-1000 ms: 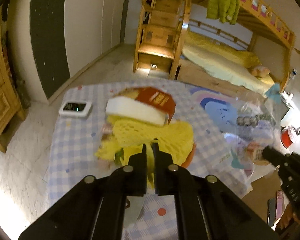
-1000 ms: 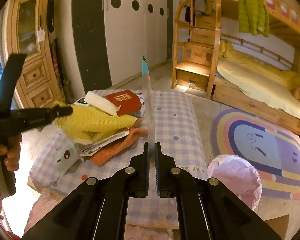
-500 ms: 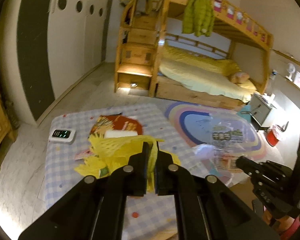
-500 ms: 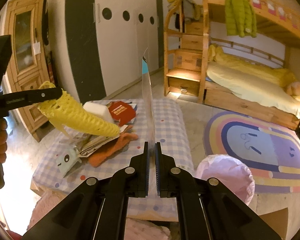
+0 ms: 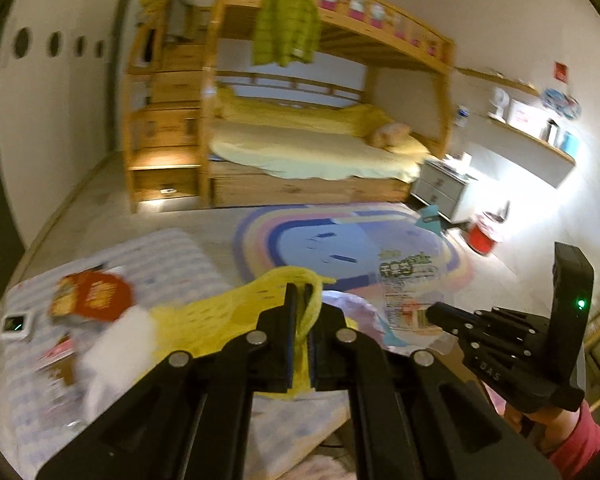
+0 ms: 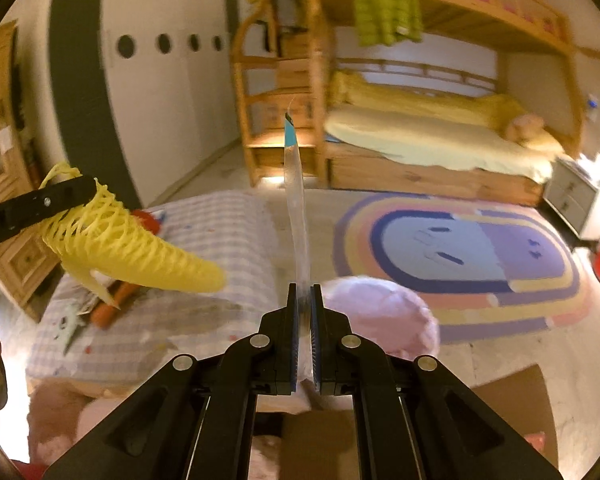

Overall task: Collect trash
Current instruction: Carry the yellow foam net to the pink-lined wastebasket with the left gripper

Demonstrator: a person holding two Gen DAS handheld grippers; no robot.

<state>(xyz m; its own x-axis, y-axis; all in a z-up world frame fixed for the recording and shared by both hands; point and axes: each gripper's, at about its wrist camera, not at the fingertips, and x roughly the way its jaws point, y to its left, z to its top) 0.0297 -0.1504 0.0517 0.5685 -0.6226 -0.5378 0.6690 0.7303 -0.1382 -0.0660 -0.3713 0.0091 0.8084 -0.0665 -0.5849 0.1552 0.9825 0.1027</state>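
Above the checked table (image 6: 220,232), a yellow foam net (image 6: 140,252) hangs clamped in the closed left gripper (image 5: 299,300). Beside it, the right gripper (image 6: 305,300) pinches a clear printed wrapper (image 5: 406,292), seen edge-on. Remaining litter, including a red packet (image 5: 94,294), lies on the table; a pink-lined bin (image 6: 384,312) stands beside it.

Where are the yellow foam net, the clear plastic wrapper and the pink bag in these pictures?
yellow foam net (image 6: 140,256): right wrist view, middle of its mesh body.
clear plastic wrapper (image 5: 406,284): left wrist view, on its printed label.
pink bag (image 6: 380,312): right wrist view, on its rounded top.
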